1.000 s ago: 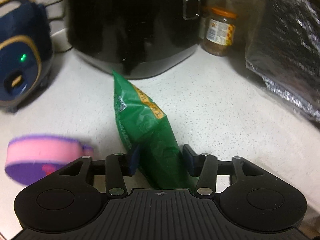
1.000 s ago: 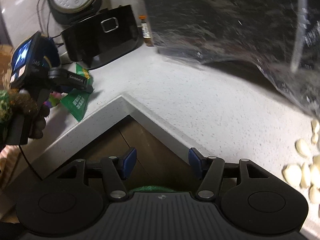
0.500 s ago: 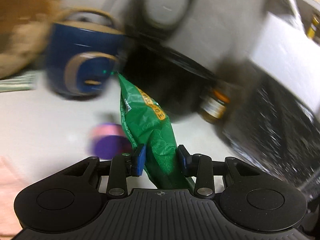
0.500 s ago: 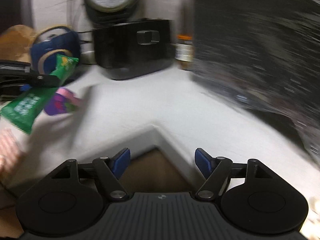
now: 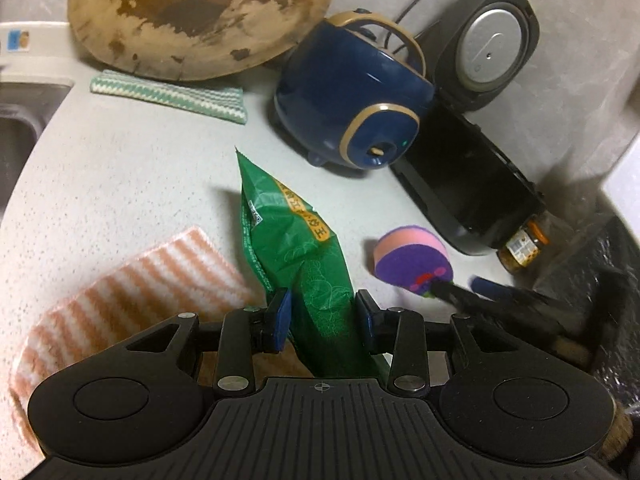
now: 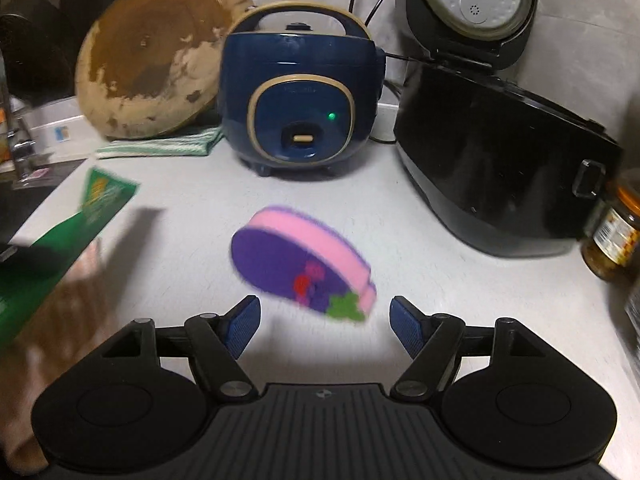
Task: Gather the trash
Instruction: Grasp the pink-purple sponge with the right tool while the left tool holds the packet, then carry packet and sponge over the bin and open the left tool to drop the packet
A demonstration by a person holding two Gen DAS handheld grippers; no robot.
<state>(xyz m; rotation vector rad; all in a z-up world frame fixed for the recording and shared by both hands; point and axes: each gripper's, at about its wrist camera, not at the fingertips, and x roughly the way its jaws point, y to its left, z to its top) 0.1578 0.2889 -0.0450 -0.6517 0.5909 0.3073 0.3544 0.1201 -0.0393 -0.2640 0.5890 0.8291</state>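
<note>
The left gripper (image 5: 320, 316) is pinching the green wrapper (image 5: 294, 248), which is pointing toward 12 o'clock. The crinkly foil may be slipping out. The right gripper (image 6: 323, 322) is spread wide.

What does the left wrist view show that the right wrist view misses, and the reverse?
Only the left wrist view shows the left tongs shut on the green wrapper and the orange striped cloth sharply. Only the right wrist view shows the right tongs open, just short of the purple-pink sponge. Both show the sponge, wrapper, blue cooker, black cooker, round board, green striped cloth and jar.
</note>
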